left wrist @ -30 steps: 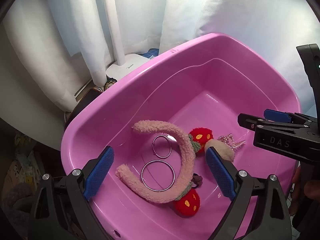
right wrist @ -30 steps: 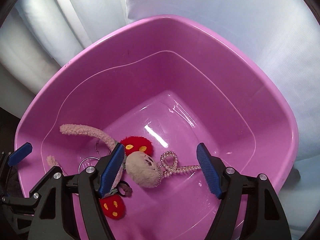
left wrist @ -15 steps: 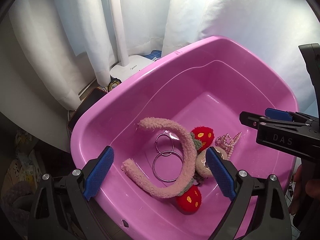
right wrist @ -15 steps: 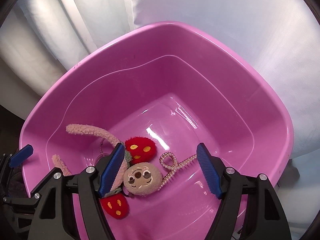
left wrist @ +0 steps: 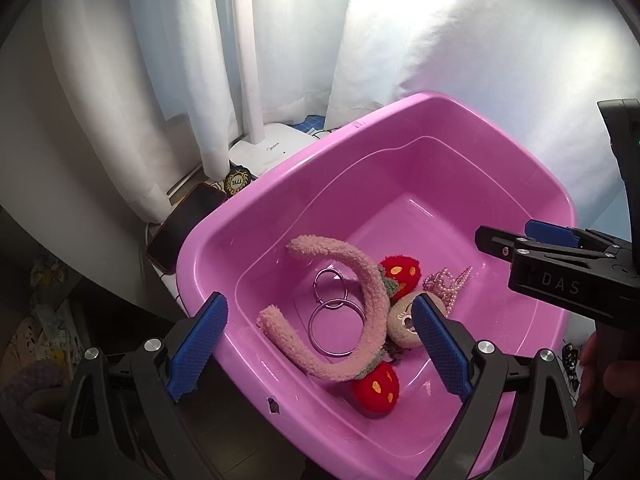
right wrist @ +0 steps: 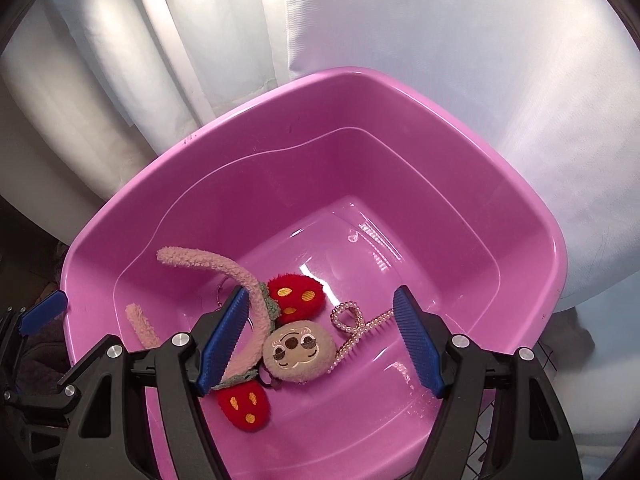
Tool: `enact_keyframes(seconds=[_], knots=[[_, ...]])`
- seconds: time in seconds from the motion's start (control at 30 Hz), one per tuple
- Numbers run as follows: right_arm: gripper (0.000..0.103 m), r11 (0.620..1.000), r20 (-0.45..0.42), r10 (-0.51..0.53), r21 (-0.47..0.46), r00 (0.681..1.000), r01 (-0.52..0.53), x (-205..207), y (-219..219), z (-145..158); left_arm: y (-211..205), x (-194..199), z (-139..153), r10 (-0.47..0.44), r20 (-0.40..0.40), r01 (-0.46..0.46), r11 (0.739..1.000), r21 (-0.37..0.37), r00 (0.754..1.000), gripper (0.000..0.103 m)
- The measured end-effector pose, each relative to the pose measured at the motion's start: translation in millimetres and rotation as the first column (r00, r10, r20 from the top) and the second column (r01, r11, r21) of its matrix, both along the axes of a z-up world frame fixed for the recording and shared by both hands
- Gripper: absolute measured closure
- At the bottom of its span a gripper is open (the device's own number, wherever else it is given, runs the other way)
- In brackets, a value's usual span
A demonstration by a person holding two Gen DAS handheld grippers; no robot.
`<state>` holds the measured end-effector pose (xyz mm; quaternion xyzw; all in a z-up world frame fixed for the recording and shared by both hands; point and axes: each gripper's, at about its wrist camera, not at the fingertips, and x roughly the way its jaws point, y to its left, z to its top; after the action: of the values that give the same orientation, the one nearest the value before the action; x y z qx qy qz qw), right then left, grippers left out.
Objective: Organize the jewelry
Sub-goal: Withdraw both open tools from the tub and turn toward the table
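A pink rectangular plastic basin [left wrist: 404,120] holds all the jewelry. On its floor lies a pink fuzzy fabric headband [left wrist: 360,280] fitted with two red plush mushroom ornaments [right wrist: 294,294], one at 12 o'clock and one at 6 o'clock of a round beige plush clip with an embroidered face [right wrist: 298,350]. Two linked silver metal hoop rings [left wrist: 336,326] rest inside the headband's curve. A pink beaded bow-shaped hair clip [right wrist: 356,328] lies at 3 o'clock of the plush clip, touching it.

The left gripper [left wrist: 320,344] hangs above the near rim of the basin, its blue pads spread wide with nothing between them. The right gripper [right wrist: 320,340] hangs above the plush clip and beaded clip, its pads likewise spread and touching nothing.

A white lamp base [left wrist: 268,152] and a dark phone [left wrist: 180,228] lie at 10 o'clock of the basin, before white curtains [left wrist: 280,40].
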<state>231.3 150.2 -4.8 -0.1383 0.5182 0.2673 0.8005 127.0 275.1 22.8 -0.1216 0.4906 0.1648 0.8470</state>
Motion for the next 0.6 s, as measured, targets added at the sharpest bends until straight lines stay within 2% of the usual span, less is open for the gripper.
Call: enact_keyframes(seconds=[0.33,0.6], knots=[[0.032,0.997,0.062,-0.016,0.073,0.998,0.012,-30.3,-23.9,32.0,-10.4,-25.2,27.4,-0.019,0.095,0.015,0.999,0.044,0.995,0.009],[0.032,0.985,0.108,-0.078,0.159,0.991,0.060,-74.5,-75.1,53.4,-25.3,-46.9,39.3,-0.040,0.140,0.039,0.999,0.016,0.989,0.008]])
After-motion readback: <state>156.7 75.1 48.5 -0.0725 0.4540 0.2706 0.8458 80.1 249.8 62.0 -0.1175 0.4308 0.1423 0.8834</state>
